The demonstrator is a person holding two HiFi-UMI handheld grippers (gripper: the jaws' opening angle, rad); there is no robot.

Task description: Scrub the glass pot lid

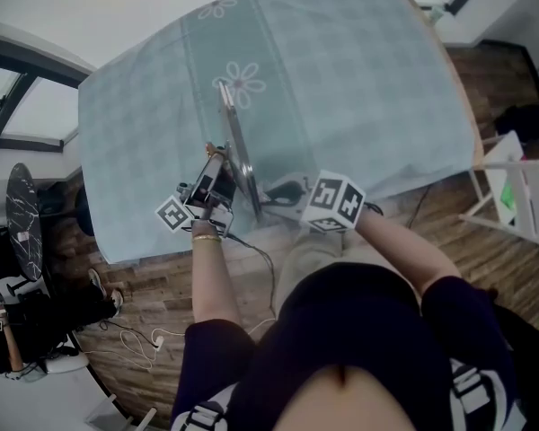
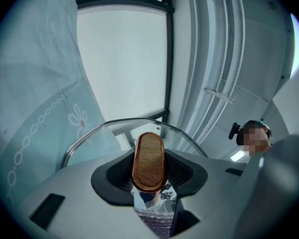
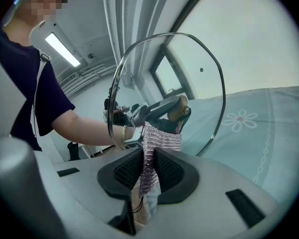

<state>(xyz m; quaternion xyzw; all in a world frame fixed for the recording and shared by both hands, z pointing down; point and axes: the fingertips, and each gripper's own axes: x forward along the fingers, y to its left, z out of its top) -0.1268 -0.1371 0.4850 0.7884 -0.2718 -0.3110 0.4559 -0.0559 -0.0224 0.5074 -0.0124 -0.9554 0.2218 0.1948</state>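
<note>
Above the near edge of the table, the lid (image 1: 237, 155) stands upright on its rim, edge-on in the head view. Its wooden knob (image 2: 149, 161) is pinched between the jaws of the left gripper (image 2: 149, 179), which carries the whole lid. In the left gripper view the steel rim arcs over the knob, with clear glass beyond it.

The right gripper (image 3: 148, 171) comes at the lid from the other face. Its jaws are closed on a strip of silvery mesh cloth (image 3: 159, 139), which rises from them to the glass just below the knob; whether it presses there I cannot tell.

In the head view the two grippers face each other with the lid between them, the left (image 1: 217, 162) on the knob side and the right (image 1: 278, 196) opposite.

A pale teal tablecloth (image 1: 350, 79) with white daisies and chain stripes covers the table. Past its edges lies a brown plank floor (image 1: 431, 232). A white frame (image 1: 521, 196) stands at the right, and cables (image 1: 153, 339) trail near the person's feet.

A large dark-framed window (image 2: 124, 59) rises behind the table, with pale curtains (image 2: 209, 54) beside it, and a strip light (image 3: 62, 49) glows on the ceiling.
</note>
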